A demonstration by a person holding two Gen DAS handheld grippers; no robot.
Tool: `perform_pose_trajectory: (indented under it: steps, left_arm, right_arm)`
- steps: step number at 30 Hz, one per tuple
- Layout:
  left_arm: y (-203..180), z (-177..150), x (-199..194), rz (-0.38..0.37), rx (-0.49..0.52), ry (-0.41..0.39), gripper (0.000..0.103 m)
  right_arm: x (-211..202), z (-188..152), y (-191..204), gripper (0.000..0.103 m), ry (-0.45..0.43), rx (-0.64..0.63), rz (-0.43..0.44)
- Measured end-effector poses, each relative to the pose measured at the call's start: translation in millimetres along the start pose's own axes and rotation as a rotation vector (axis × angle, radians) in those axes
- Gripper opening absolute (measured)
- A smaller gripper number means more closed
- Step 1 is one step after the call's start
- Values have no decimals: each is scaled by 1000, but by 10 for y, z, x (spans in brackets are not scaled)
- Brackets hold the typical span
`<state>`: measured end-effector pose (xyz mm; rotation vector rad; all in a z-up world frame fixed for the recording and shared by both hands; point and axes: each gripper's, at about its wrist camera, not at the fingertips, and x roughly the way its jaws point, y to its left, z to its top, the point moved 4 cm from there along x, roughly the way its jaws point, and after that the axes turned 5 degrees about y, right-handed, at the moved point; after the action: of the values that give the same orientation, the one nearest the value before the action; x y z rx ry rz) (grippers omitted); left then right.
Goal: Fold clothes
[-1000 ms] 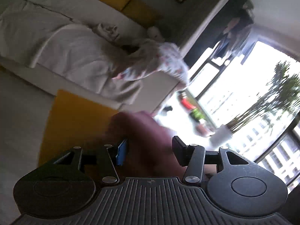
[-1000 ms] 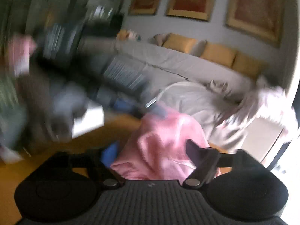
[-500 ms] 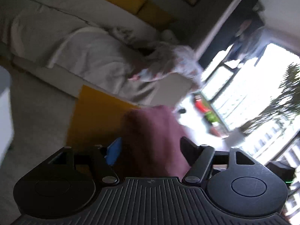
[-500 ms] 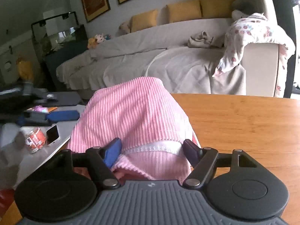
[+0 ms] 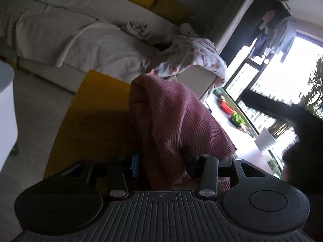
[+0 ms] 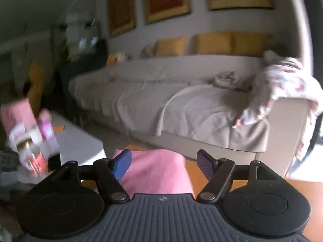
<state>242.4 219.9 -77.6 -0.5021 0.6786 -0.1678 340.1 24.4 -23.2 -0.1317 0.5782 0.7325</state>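
Observation:
A pink ribbed garment [image 5: 177,121] hangs bunched in the left wrist view, above an orange wooden table [image 5: 90,104]. My left gripper [image 5: 161,161] is shut on a fold of it, and the cloth drapes over the right finger. In the blurred right wrist view the same pink garment [image 6: 155,171] lies between and below the fingers of my right gripper [image 6: 162,161]. That gripper stands open, its blue pads [image 6: 121,163] wide apart and not pinching the cloth. The table [image 6: 282,185] shows underneath.
A long beige sofa [image 6: 181,104] with yellow cushions stands beyond the table. A white spotted garment [image 6: 282,84] drapes over its arm. A white low table [image 6: 80,141] with a red can [image 6: 34,157] is at the left. A bright window [image 5: 282,70] is at the right.
The left fingers have drawn closer together on the pink garment, which now hangs higher. The right gripper has swung so the garment sits lower in its view; its fingers stay wide.

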Motion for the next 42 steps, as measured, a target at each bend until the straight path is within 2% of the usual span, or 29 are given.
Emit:
perform_pose_trajectory:
  steps: [3, 4, 6, 8, 10, 12, 13, 14, 16, 20, 21, 22, 26, 28, 30, 31, 32, 33, 34, 36, 38, 42]
  left_arm:
    - [5, 23, 45, 8, 19, 0, 55]
    - [7, 30, 60, 11, 25, 0, 56]
    - [11, 27, 48, 11, 26, 0, 57]
    - [8, 15, 17, -3, 17, 1, 57]
    - [-17, -12, -41, -47, -12, 2, 56]
    - [-67, -61, -81, -90, -25, -1, 56]
    - [-90, -94, -74, -94, -22, 0, 56]
    - [-111, -130, -57, -91, -15, 2, 55]
    - [-112, -146, -35, -83, -11, 3, 55]
    - [-97, -156, 2, -68, -9, 5, 56]
    - [-93, -158, 11, -64, -8, 5, 56]
    - [-89, -161, 20, -60, -8, 5, 56]
    - [-74, -171, 57, -45, -5, 7, 58]
    - [-78, -173, 64, -43, 1, 6, 59]
    - [-76, -184, 68, -43, 5, 4, 60]
    - [-77, -188, 65, -39, 8, 0, 63]
    - [-84, -193, 58, -33, 12, -6, 65]
    - [-93, -199, 49, -27, 17, -12, 73]
    - [-112, -225, 27, -21, 17, -18, 85]
    - [-156, -295, -31, -8, 12, -31, 98]
    - [-201, -365, -88, 5, 7, -43, 101]
    - [-291, -506, -204, 31, -3, -68, 103]
  right_arm:
    - [587, -63, -16, 73, 159, -40, -64]
    - [635, -122, -49, 73, 168, -24, -66]
    - [629, -223, -123, 73, 155, 35, -47]
    - [390, -292, -254, 80, 105, 166, 14]
    - [114, -447, -379, 86, 60, 276, 68]
    - [-91, -659, -459, 86, 42, 342, 96]
    - [-148, -769, -461, 85, 48, 355, 106]
    - [-155, -844, -446, 73, 59, 361, 120]
    - [-135, -971, -409, 56, 83, 370, 150]
    - [-68, -987, -358, 58, 62, 344, 132]
    - [-50, -987, -345, 59, 55, 337, 126]
    - [-30, -997, -343, 65, 52, 333, 117]
    - [-36, -1035, -419, 71, 37, 373, 127]
    - [-100, -1057, -424, 76, 3, 388, 130]
    - [-181, -1074, -432, 91, -43, 401, 133]
    - [-223, -1078, -437, 103, -70, 403, 129]
    - [-264, -1083, -440, 103, -95, 404, 122]
    - [-294, -1089, -442, 103, -108, 406, 110]
    - [-310, -1099, -443, 103, -108, 407, 95]
    - [-338, -1132, -434, 103, -93, 408, 59]
    - [-370, -1170, -414, 103, -71, 406, 23]
    - [-454, -1313, -351, 103, 37, 384, -57]
